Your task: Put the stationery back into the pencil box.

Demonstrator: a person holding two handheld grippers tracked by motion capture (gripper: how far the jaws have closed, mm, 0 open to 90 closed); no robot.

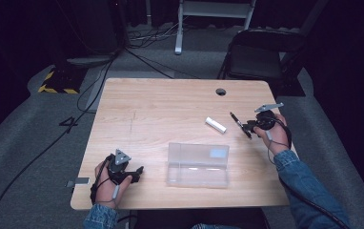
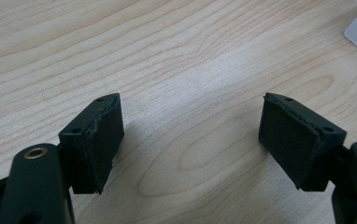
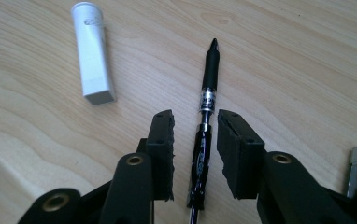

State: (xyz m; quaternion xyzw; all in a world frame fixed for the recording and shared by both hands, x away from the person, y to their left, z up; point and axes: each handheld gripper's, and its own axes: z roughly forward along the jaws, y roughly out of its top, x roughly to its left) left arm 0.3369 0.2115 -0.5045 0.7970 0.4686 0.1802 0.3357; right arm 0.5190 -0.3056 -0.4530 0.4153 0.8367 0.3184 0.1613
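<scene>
**A:** Pen [image 3: 206, 116] first, since that's what we're working on: in the right gripper view it's lying on the wooden table [image 1: 161, 105], running from the bottom centre of the frame up toward the top centre, tip pointing away. We're bracketing its lower barrel with the right gripper [image 3: 195, 133], a pad on each side. There are slivers of gap on both sides, so we aren't clamping it, just sitting close around it.

**B:** Yep, and in the high view we're seeing the pen [image 1: 239, 125] at the right-centre of the frame, with the right gripper [image 1: 252, 128] just beside its lower end. The white cap [image 1: 216, 125] is lying a bit to its left, apart from it.

**A:** In the right gripper view that white cap [image 3: 92, 53] is sitting upper left, not touching anything.

**B:** Left gripper [image 1: 135, 171] is hanging out at the lower left of the high view, near the clear plastic case [image 1: 198, 164] in the bottom centre.

**A:** And in the left gripper view we're holding the left gripper [image 2: 190, 140] spread wide over bare wood, nothing between the pads.
</scene>
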